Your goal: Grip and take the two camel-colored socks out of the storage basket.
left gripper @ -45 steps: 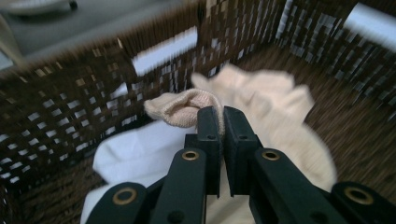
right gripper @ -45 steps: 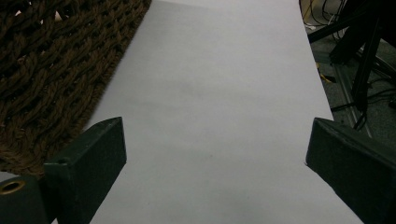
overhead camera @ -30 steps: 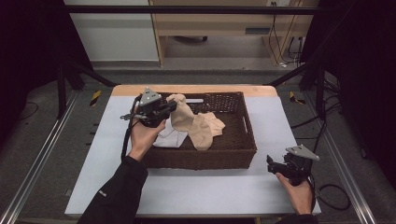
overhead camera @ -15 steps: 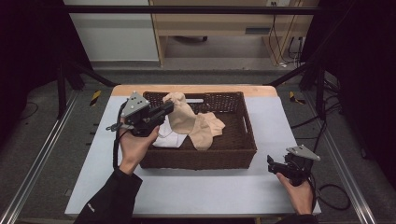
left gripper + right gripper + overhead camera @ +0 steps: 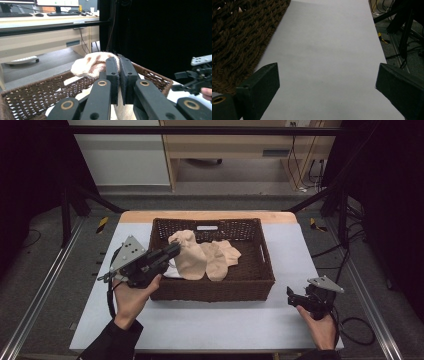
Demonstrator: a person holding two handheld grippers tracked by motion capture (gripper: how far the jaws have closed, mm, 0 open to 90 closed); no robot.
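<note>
Since the earlier frames the left gripper point(image 5: 172, 251) has drawn back toward the basket's left rim and the person's side, and the beige sock point(image 5: 189, 257) pinched in it has come along, now hanging over the left half of the basket rather than near its far wall. That reads as a pull-out in progress: the sock is lifted but not yet clear of the wicker basket point(image 5: 266, 270).

Seen from the left gripper view, the two black jaws are pressed together on a fold of the sock point(image 5: 91, 63), whose knit looks soft and fuzzy, pale cream with faint brownish marks, bunched into a rounded lump above the jaws. A second beige sock point(image 5: 222, 257) lies limp on the basket floor just beside the first, and something white peeks out under them. The basket is dark brown woven wicker, rectangular, with a cut-out handle in the far wall.

Well apart, the right gripper point(image 5: 291, 295) rests low on the smooth white table point(image 5: 225, 325) near the basket's right corner, its jaws spread wide with nothing between them.
</note>
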